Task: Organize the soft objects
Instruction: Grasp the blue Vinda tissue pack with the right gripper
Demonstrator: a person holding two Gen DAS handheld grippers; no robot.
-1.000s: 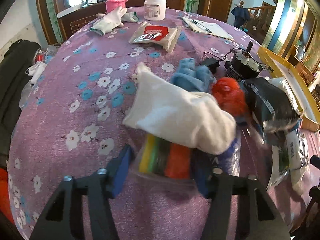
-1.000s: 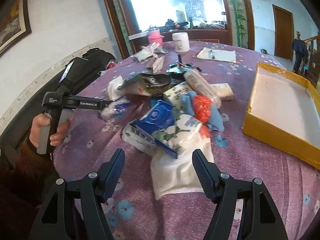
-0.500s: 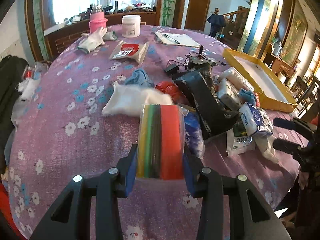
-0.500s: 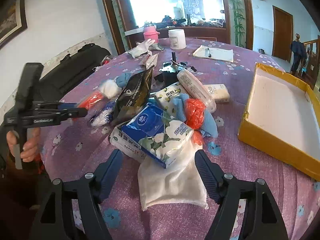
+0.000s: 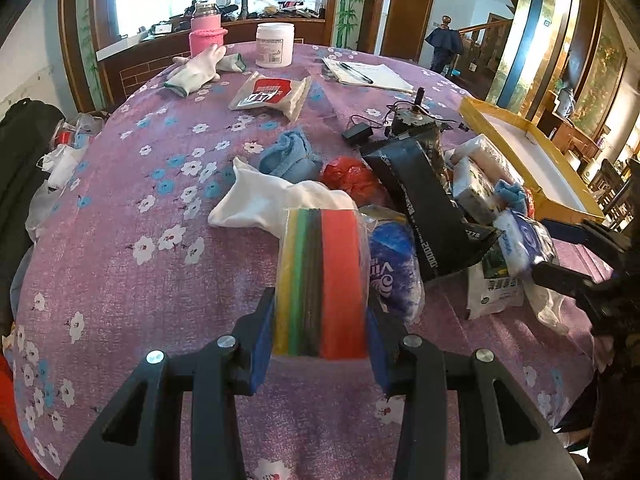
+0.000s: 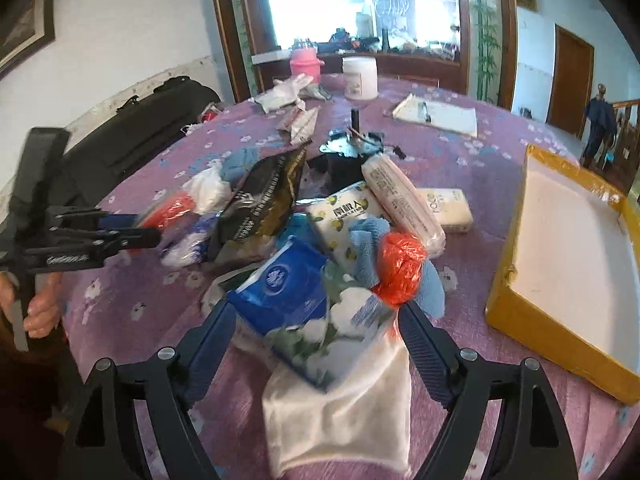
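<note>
Left gripper [image 5: 320,344] clamped on soft, light sponge pack [image 5: 323,280], gripped mid-stack; right gripper [image 6: 316,344] opening around tissue pack [image 6: 288,300], empty.

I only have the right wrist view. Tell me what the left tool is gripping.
Observer: A clear-wrapped sponge pack, clamped between the pads of the left tool.
Operator: Give me its colours.
Observer: Yellow, green, dark and red-orange layers, standing on edge.
Operator: Now say what lies just behind it.
Observer: A white cloth on the tablecloth, and a blue tissue pack on the picture's right of the sponges.
</note>
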